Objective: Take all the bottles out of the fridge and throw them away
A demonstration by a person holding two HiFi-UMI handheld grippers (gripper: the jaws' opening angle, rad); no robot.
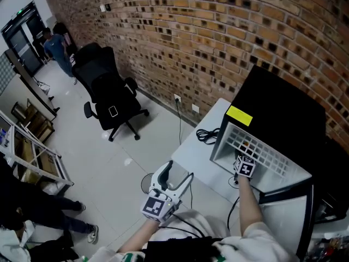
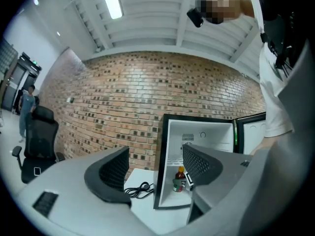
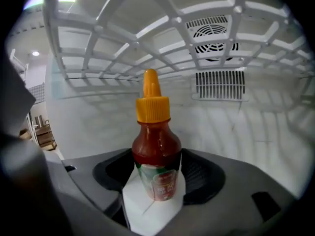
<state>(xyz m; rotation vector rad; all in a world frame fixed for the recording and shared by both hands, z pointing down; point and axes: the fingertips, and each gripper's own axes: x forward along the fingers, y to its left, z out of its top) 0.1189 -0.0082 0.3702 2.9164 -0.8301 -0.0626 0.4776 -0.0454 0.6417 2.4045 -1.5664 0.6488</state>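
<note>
A small red sauce bottle [image 3: 155, 151] with an orange cap and a green label stands upright on the white floor of the open black mini fridge [image 1: 283, 111]. My right gripper [image 3: 156, 176] reaches inside the fridge, and its two dark pads press on the bottle's sides. In the head view only its marker cube [image 1: 245, 167] shows at the fridge's opening. The left gripper view shows the same bottle [image 2: 180, 177] low in the fridge [image 2: 199, 132]. My left gripper [image 1: 177, 182] hangs open and empty in the air, in front of the table's near left corner.
The fridge stands on a white table [image 1: 191, 152] against a brick wall, its door [image 1: 289, 206] swung open to my right. A black cable [image 1: 207, 135] lies coiled beside it. A wire shelf [image 3: 147, 28] spans above the bottle. A black office chair [image 1: 109, 94] stands to the left.
</note>
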